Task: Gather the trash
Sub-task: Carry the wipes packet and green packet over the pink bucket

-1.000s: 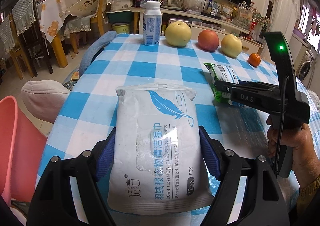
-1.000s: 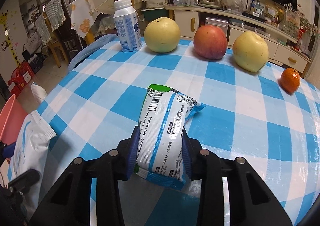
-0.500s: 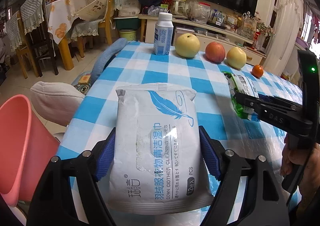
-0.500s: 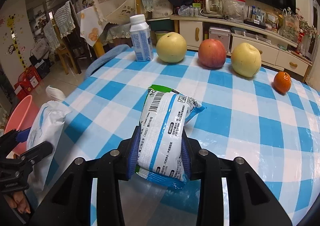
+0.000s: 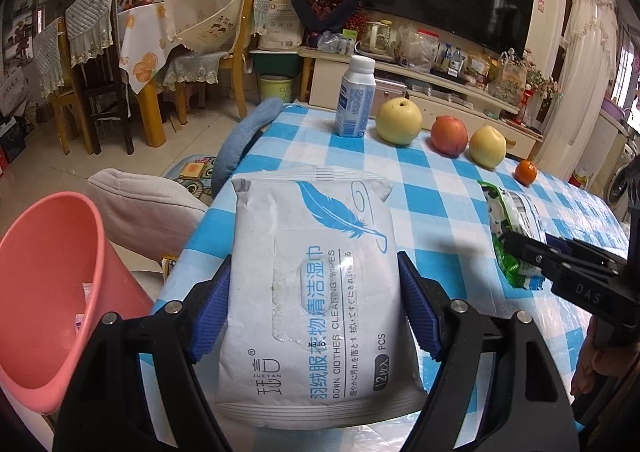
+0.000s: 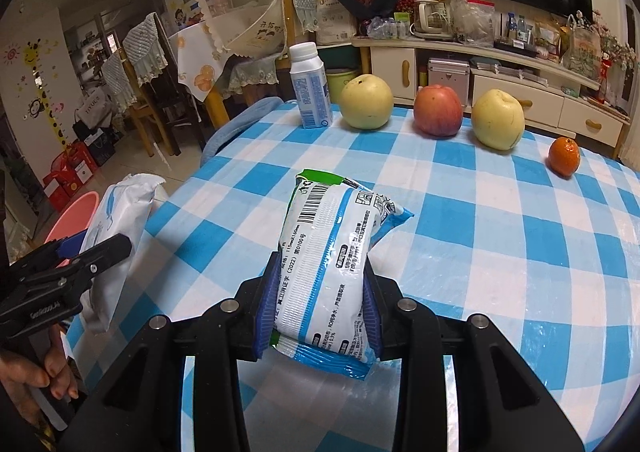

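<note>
Here, a milk bottle point(image 6: 310, 86), three round fruits and a little orange point(image 6: 564, 156) stand in a row far back on the blue checked table point(image 6: 500, 236). A pink bucket point(image 5: 48, 292) waits down beside the table. The left gripper point(image 5: 314, 300) squeezes a flat, soft white wipes pack point(image 5: 314, 284), long side pointing away. The right gripper point(image 6: 318, 304) pinches a puffy, shiny snack bag point(image 6: 328, 264), also pointing away, above the table.

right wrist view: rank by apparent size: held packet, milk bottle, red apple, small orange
1. Held packet, though it is nearest the camera.
2. Milk bottle and red apple: too close to rank.
3. Small orange.
</note>
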